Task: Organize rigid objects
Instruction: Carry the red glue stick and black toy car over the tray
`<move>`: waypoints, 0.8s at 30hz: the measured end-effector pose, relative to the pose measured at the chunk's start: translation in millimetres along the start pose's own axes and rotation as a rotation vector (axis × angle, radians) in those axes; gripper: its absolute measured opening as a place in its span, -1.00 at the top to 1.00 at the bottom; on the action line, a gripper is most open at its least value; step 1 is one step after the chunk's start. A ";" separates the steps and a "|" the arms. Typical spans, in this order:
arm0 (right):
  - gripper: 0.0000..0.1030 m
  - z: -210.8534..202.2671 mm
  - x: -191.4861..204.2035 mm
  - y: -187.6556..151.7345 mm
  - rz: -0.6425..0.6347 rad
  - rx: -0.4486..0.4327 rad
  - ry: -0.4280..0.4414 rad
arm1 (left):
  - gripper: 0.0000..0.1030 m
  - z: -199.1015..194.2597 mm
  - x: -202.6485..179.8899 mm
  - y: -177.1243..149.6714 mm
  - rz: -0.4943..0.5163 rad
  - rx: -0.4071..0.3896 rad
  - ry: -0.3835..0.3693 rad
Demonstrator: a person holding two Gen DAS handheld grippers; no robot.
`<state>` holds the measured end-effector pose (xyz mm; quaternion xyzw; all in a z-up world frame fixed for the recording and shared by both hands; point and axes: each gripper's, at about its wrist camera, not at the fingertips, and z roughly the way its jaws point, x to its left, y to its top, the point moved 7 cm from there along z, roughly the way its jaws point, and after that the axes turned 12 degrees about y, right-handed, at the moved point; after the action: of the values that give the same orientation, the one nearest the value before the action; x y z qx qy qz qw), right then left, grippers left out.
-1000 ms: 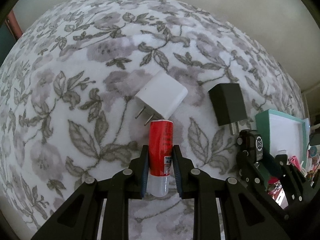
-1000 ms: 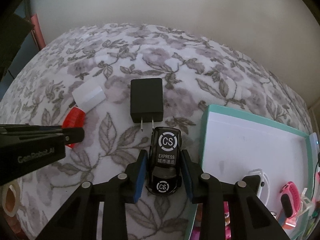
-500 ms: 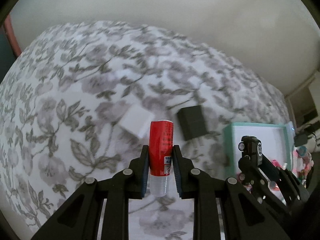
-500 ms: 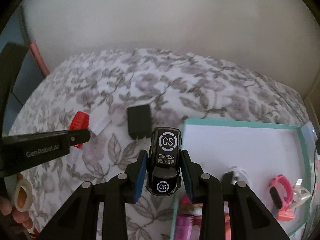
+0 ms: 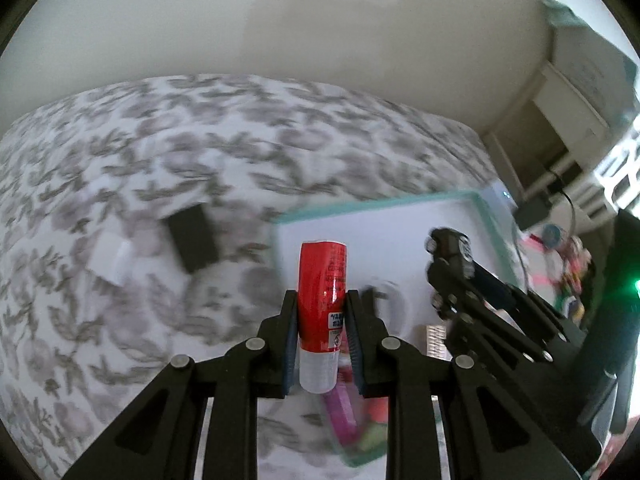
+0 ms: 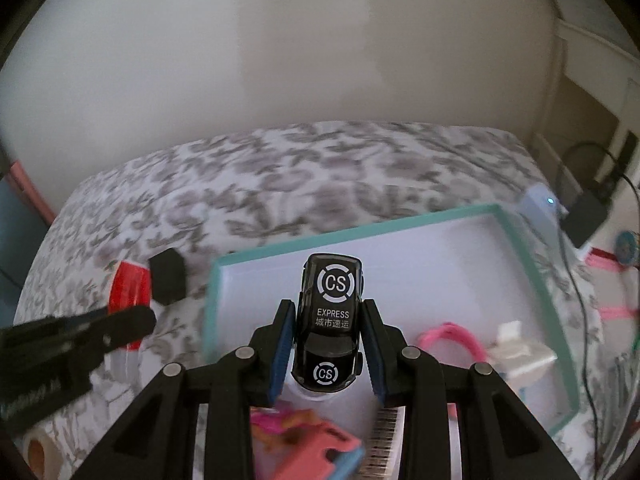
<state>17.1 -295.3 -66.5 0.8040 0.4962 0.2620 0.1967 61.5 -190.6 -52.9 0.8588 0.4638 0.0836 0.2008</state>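
A red glue stick [image 5: 322, 304] is clamped upright in the left gripper [image 5: 321, 344], and a black toy car [image 6: 330, 320] is pinched lengthwise in the right gripper [image 6: 328, 354]. Both are held above the teal-rimmed tray [image 6: 532, 276]. Its free white floor lies ahead of the fingers, apparently nearer the right gripper, though blur limits certainty.

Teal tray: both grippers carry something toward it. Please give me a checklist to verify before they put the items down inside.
1. Left gripper holds the red glue stick firmly between its pads: ok.
2. Right gripper holds the black toy car firmly: ok.
3. Free white floor in the teal tray ahead of the car: ok, the far half is bare.
4. Near part of the tray free: not ok; a pink watch and other small items lie there.
5. The two grippers are apart from each other: ok, a gap shows in the left wrist view.
6. Height of the items above the tray floor: cannot tell.
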 end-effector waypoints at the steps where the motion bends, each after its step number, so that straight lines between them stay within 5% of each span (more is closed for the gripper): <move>1: 0.31 -2.6 -6.7 -0.8 0.012 -0.001 -0.010 | 0.55 0.0 -9.9 -2.1 0.014 0.005 -0.012; 11: 0.31 -18.2 -65.6 -11.0 0.161 -0.011 -0.066 | 0.54 12.8 -65.1 -19.6 0.097 0.055 -0.079; 24: 0.31 -4.1 -70.5 -22.2 0.174 0.044 -0.068 | 0.54 43.5 -64.2 -35.8 0.082 0.157 -0.085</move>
<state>-27.0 -349.1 -92.1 0.8564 0.4233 0.2400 0.1724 12.8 -238.0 -104.7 0.8929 0.4246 0.0187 0.1490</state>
